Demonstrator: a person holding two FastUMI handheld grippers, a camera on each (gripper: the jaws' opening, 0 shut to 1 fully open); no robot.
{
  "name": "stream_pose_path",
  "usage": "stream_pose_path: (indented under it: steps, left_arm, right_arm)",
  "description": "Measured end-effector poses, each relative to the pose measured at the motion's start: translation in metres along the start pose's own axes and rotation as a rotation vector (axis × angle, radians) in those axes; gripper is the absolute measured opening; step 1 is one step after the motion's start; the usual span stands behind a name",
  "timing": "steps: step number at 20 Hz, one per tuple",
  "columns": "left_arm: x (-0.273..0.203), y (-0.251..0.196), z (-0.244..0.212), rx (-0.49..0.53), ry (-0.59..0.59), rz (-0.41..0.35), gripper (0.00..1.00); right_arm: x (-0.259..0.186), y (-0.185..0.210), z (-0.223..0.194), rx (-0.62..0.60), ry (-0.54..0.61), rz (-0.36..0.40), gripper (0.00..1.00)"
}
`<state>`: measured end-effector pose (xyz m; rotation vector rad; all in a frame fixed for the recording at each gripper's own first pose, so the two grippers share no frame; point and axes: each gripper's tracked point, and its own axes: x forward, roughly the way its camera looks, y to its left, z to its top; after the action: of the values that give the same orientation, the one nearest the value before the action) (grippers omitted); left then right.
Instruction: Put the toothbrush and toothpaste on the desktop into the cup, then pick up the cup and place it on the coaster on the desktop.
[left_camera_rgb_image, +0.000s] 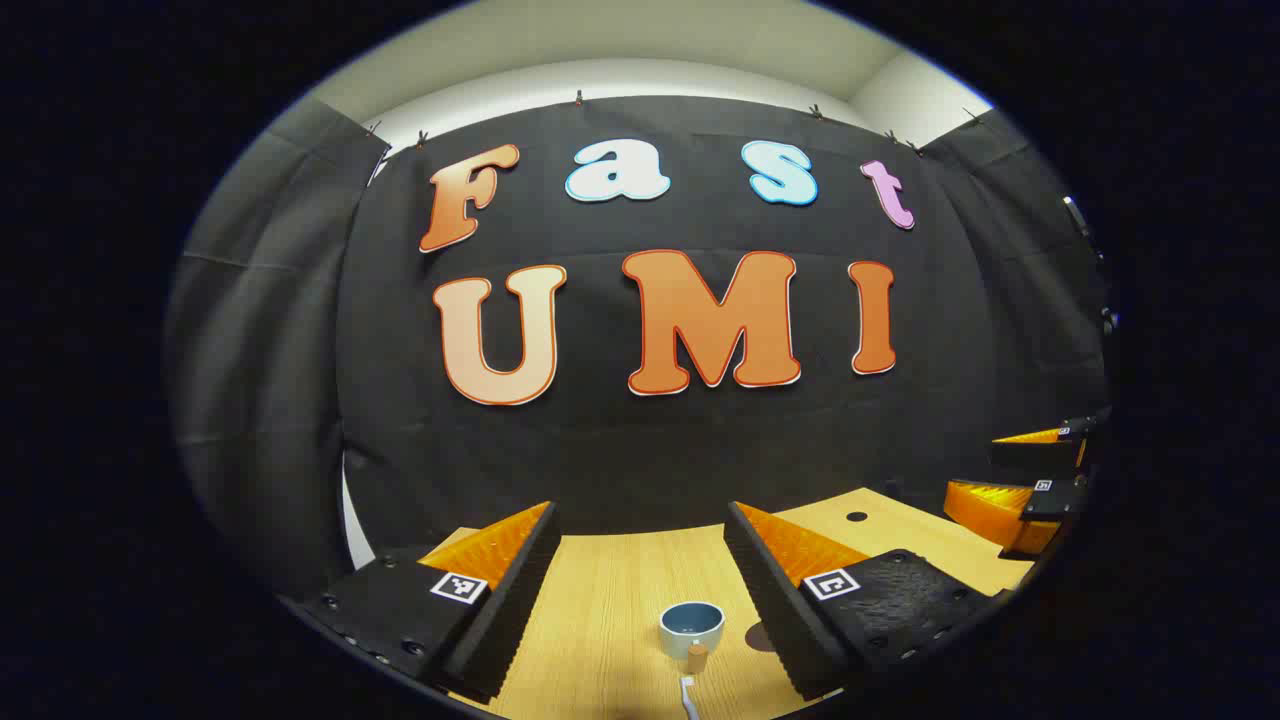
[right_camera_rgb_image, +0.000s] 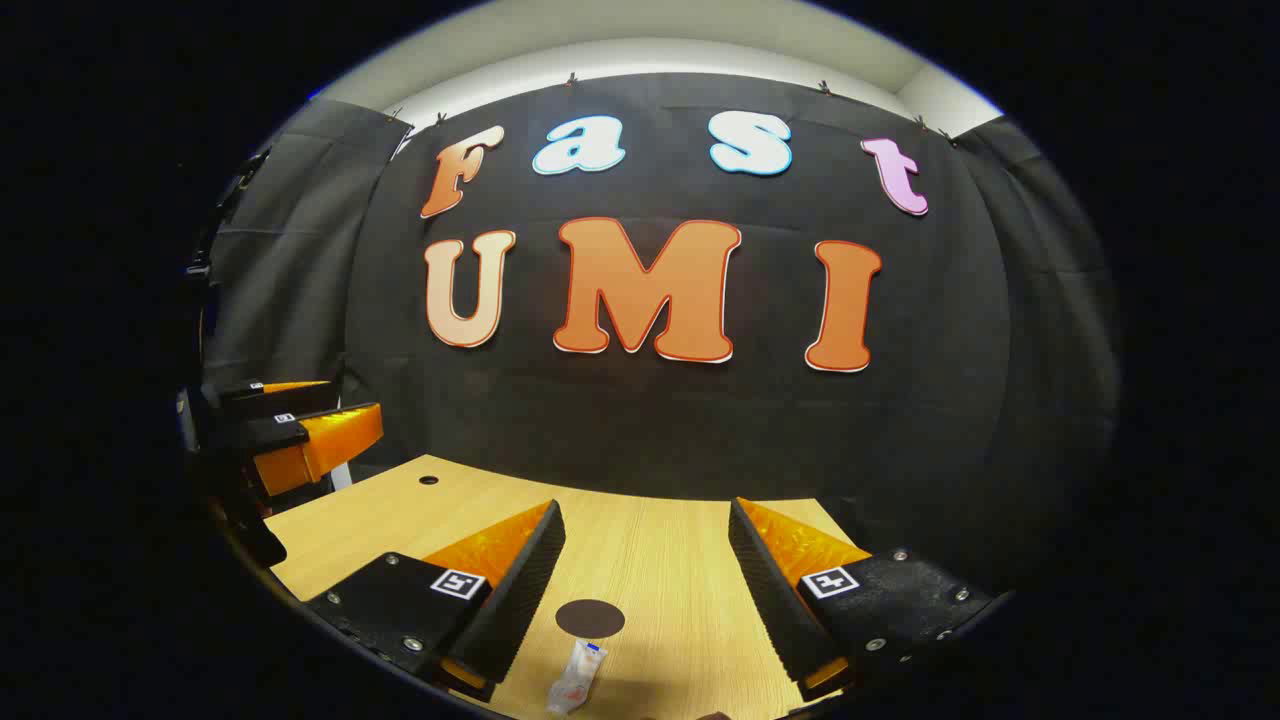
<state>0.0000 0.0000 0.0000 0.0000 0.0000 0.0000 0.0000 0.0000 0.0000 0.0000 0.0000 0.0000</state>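
Nearest the lens in the left gripper view, toothbrush (left_camera_rgb_image: 688, 692) lying on the wooden desktop (left_camera_rgb_image: 600, 600), head by the cup (left_camera_rgb_image: 691, 628); left gripper (left_camera_rgb_image: 640, 590) spread wide, holding nothing. Toothpaste (right_camera_rgb_image: 576, 677) flat just before the dark coaster (right_camera_rgb_image: 590, 618); right gripper (right_camera_rgb_image: 645, 590) likewise gaping, empty, above both

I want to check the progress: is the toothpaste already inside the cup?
No, the toothpaste lies flat on the wooden desktop in the right gripper view, just in front of the dark round coaster.
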Motion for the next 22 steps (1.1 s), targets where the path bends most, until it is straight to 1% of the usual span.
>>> stream_pose_path:
  steps: [3, 5, 11, 14, 18, 20, 22]
  left_arm:
    - [0.002, -0.004, -0.002, -0.019, 0.008, 0.013, 0.99]
    - [0.002, -0.005, -0.002, -0.007, 0.012, 0.023, 0.99]
    - [-0.001, -0.010, 0.001, 0.022, 0.010, 0.017, 0.99]
    - [-0.003, -0.012, -0.008, 0.016, 0.043, 0.017, 1.00]
    - [-0.005, -0.015, -0.020, 0.012, 0.085, 0.011, 0.99]
    - [-0.004, -0.016, -0.030, 0.000, 0.123, 0.008, 1.00]
    - [-0.007, -0.017, -0.039, -0.006, 0.166, 0.014, 0.99]
  right_arm:
    - [0.003, -0.004, 0.001, 0.021, 0.011, 0.013, 0.99]
    - [0.004, -0.010, 0.002, 0.020, 0.015, 0.010, 0.99]
    - [0.002, -0.022, 0.001, 0.027, 0.013, 0.004, 0.99]
    - [0.005, -0.024, 0.001, 0.008, 0.009, 0.012, 0.99]
    - [0.005, -0.022, -0.001, -0.016, 0.000, 0.039, 0.99]
    - [0.005, -0.020, 0.005, -0.040, -0.018, 0.049, 0.99]
    - [0.008, -0.018, 0.010, -0.051, -0.036, 0.055, 0.99]
